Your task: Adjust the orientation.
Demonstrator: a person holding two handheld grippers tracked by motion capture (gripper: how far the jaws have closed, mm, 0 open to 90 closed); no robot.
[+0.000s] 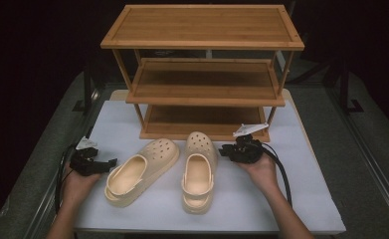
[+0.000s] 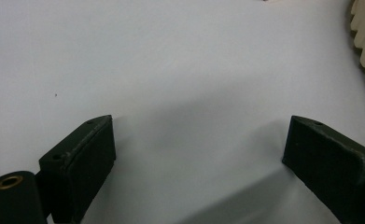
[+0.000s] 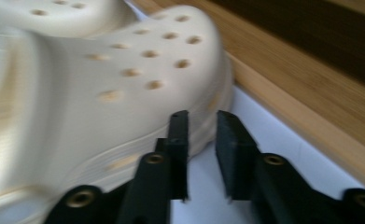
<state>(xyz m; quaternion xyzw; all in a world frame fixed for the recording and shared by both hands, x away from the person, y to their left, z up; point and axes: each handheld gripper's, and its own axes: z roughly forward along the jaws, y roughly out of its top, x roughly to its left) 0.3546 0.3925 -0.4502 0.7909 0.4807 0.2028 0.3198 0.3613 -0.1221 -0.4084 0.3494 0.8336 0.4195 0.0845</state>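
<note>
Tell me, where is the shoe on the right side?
In the high view, the right clog lies on the white table, beside the other clog, toe toward the wooden rack. The right hand-held gripper is just beside its toe.

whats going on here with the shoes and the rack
A person at a white table holds a claw in each hand, with two cream clogs lying in front of a three-tier bamboo shoe rack. The right claw sits beside the toe of the right clog, jaws a narrow gap apart with nothing between them. The left claw rests wide open over bare table, just left of the left clog. Neither clog is on the rack yet.
</note>
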